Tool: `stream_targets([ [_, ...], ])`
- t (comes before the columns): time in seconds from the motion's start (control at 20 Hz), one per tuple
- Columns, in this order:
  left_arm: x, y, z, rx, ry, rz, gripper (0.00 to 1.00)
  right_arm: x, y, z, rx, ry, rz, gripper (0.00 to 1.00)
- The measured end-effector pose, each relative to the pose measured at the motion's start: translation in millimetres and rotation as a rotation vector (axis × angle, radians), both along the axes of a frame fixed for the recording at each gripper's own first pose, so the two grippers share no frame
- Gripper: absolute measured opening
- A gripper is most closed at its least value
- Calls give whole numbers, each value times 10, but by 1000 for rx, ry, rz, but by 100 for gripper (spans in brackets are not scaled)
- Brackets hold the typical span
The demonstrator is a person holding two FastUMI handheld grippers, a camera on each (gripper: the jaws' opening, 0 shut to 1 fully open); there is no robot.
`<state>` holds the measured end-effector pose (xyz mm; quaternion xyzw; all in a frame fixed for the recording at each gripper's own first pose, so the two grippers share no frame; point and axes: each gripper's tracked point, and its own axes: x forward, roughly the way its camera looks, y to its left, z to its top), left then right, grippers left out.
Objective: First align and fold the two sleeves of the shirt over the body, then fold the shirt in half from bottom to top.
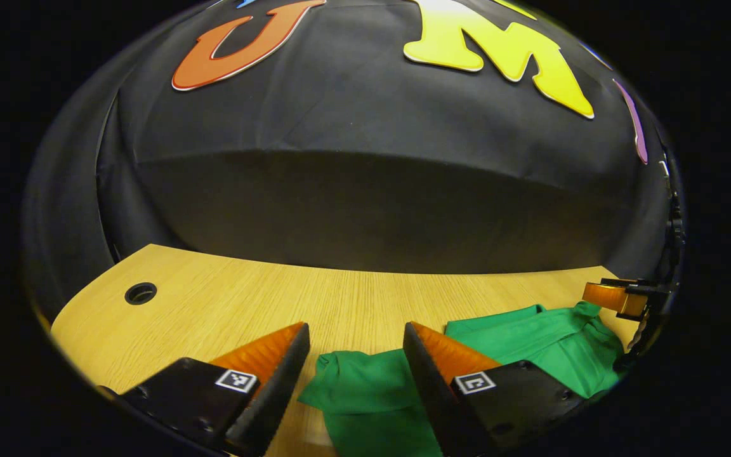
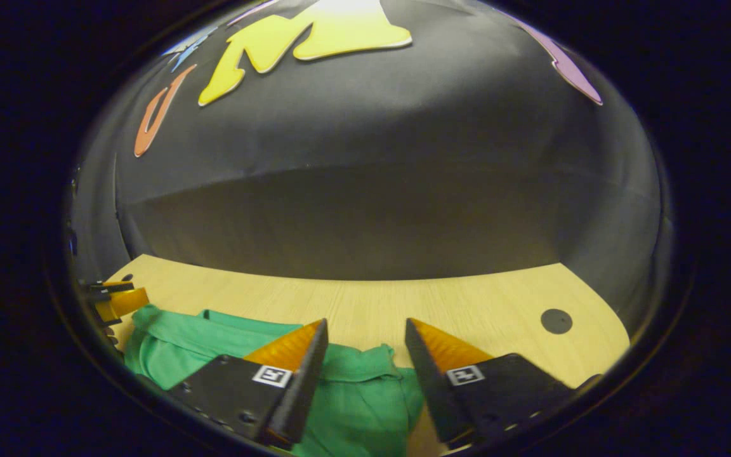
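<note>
A green shirt (image 1: 530, 336) lies on the wooden table (image 1: 245, 298). In the left gripper view its sleeve end (image 1: 365, 387) rests between and below the fingers of my left gripper (image 1: 356, 336), which stands open above it. The right gripper (image 1: 619, 298) shows at the far right edge, beside the collar area. In the right gripper view the shirt (image 2: 200, 343) spreads to the left, and a sleeve end (image 2: 365, 381) lies under my right gripper (image 2: 365, 333), open with its jaws wide apart. The left gripper (image 2: 118, 301) appears at the far left.
The table's far edge meets the black cloth wall (image 1: 372, 209). A cable hole (image 1: 141, 293) sits at the table's left corner and another cable hole (image 2: 556, 320) at its right. Bare wood stretches beyond the shirt toward the wall.
</note>
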<state>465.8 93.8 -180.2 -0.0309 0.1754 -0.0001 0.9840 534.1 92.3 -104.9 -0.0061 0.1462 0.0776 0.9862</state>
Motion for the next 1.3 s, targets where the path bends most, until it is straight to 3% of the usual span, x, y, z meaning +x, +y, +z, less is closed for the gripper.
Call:
stream_targets([
  [0.1,-39,-8,175,-19,-21,7,100,-115,-52,122,-38,-26,-21,97],
  [0.2,-181,-91,397,-45,-42,-9,100,-302,-47,259,-63,-56,-30,98],
  [0.4,-613,-227,945,-20,-101,-26,100,-913,102,572,-15,-67,-7,99],
  [0.65,-1567,-402,1777,74,-242,-73,100,-1894,100,1349,-51,-181,-9,96],
  [0.85,-2367,-470,2301,45,-335,-92,100,-2789,9,1717,-18,-193,-44,94],
  [1.0,-2923,-417,2402,48,-357,-57,100,-3376,43,1924,17,-216,-11,96],
  [1.2,-3493,-442,2340,81,-352,-39,100,-4091,35,1964,-25,-283,16,95],
  [1.25,-3584,-450,2309,84,-350,-33,84,-4249,56,1925,-23,-286,30,95],
  [1.3,-3702,-454,2276,82,-351,-22,100,-4405,77,1885,-20,-288,45,93],
])
